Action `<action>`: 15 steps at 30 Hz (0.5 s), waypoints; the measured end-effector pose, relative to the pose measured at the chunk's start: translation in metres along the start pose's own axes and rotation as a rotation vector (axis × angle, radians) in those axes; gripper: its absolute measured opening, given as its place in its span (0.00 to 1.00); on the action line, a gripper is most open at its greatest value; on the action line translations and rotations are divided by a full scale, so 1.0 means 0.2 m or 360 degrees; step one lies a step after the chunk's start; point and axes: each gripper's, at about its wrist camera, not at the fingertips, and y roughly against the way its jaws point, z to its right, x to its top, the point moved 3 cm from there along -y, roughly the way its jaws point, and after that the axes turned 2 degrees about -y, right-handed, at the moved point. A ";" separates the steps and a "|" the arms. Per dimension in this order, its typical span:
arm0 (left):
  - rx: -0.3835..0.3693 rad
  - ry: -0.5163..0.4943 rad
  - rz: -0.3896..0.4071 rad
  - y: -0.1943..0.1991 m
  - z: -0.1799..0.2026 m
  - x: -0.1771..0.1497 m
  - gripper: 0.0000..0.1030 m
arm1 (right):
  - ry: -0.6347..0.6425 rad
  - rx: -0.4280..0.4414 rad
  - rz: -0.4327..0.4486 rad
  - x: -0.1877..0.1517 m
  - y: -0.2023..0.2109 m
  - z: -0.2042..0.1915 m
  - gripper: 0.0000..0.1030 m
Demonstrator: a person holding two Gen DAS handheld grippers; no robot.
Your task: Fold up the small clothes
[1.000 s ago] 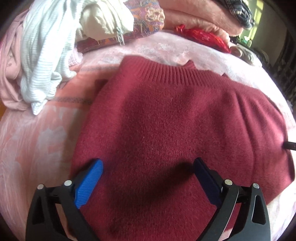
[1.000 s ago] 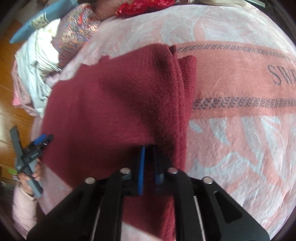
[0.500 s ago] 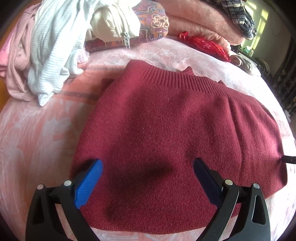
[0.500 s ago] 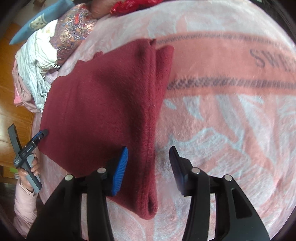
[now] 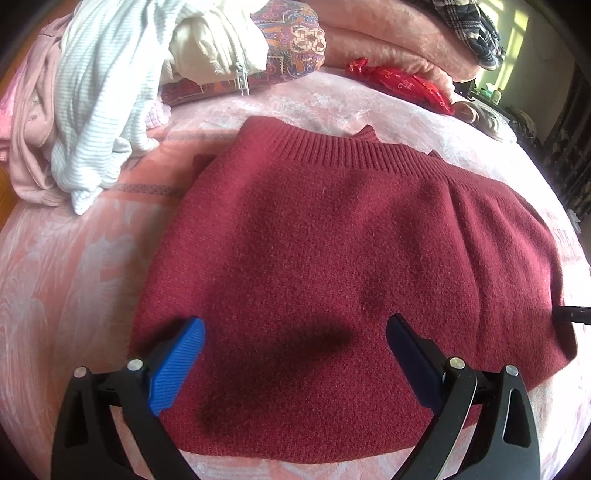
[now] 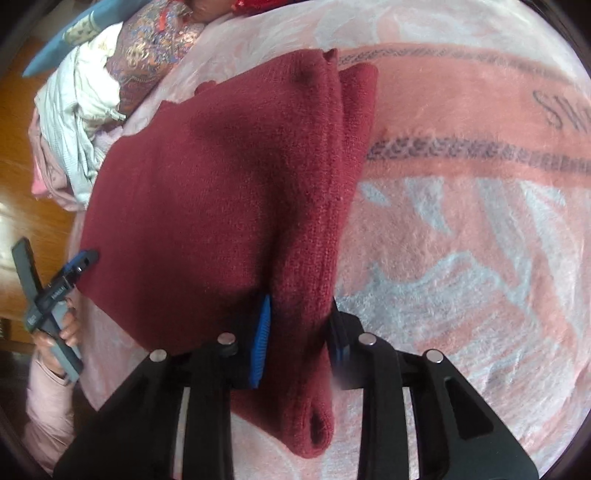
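A dark red knit sweater lies folded on a pink patterned blanket, ribbed hem toward the far side. My left gripper is open and hovers over the sweater's near edge, holding nothing. In the right wrist view my right gripper is closing around the sweater's thick folded right edge; the fabric fills the gap between its fingers. The left gripper shows there at the sweater's far left corner, held by a hand.
A pile of clothes, white striped, cream and pink, sits at the back left. A paisley cushion, a red pouch and folded pink bedding lie behind. Wooden floor lies beyond the bed's left edge.
My right gripper was shut on the sweater edge, opened and drew back, and now has come forward and narrowed around the folded edge again. The left gripper stayed open and pulled back a little.
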 end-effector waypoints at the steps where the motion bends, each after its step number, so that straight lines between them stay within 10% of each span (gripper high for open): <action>1: 0.0002 -0.0002 0.0003 0.00 0.00 0.00 0.96 | -0.0014 0.0010 0.0003 0.00 0.00 0.00 0.23; 15: -0.0028 -0.0060 0.0062 0.04 0.01 -0.03 0.96 | -0.0112 0.0059 0.0024 0.00 0.02 0.01 0.18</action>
